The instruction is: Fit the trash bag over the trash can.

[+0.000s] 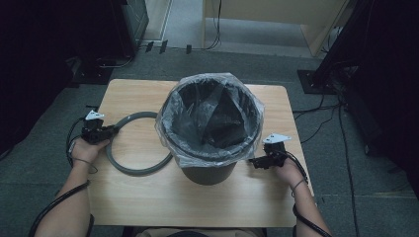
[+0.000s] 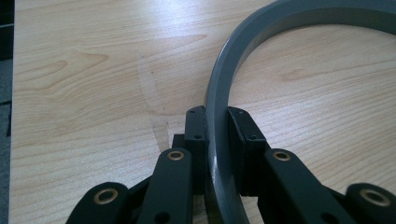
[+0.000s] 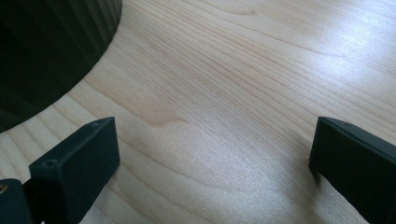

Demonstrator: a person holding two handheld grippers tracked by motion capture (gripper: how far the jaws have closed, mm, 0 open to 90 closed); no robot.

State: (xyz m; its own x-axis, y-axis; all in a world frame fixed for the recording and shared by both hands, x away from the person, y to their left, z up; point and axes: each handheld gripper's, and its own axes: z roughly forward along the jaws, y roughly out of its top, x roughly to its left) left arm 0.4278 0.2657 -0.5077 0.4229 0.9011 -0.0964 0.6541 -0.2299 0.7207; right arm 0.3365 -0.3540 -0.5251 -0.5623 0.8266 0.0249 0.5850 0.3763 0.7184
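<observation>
A grey plastic ring (image 1: 136, 171) lies flat on the wooden table (image 1: 148, 202), left of a dark bin (image 1: 207, 173) lined with a clear plastic bag (image 1: 212, 89). My left gripper (image 1: 113, 131) is at the ring's left side. In the left gripper view this gripper (image 2: 217, 119) is shut on the ring's band (image 2: 219, 79), one pad on each face. My right gripper (image 1: 254, 162) rests low at the bin's right side. In the right gripper view it (image 3: 212, 140) stands wide open over bare wood, with the bin's ribbed wall (image 3: 46, 51) at upper left.
The bag's edge hangs loosely over the bin's rim (image 1: 170, 148), just above part of the ring. Table edges run close to both hands. Grey carpet (image 1: 356, 187), cables and dark stands surround the table.
</observation>
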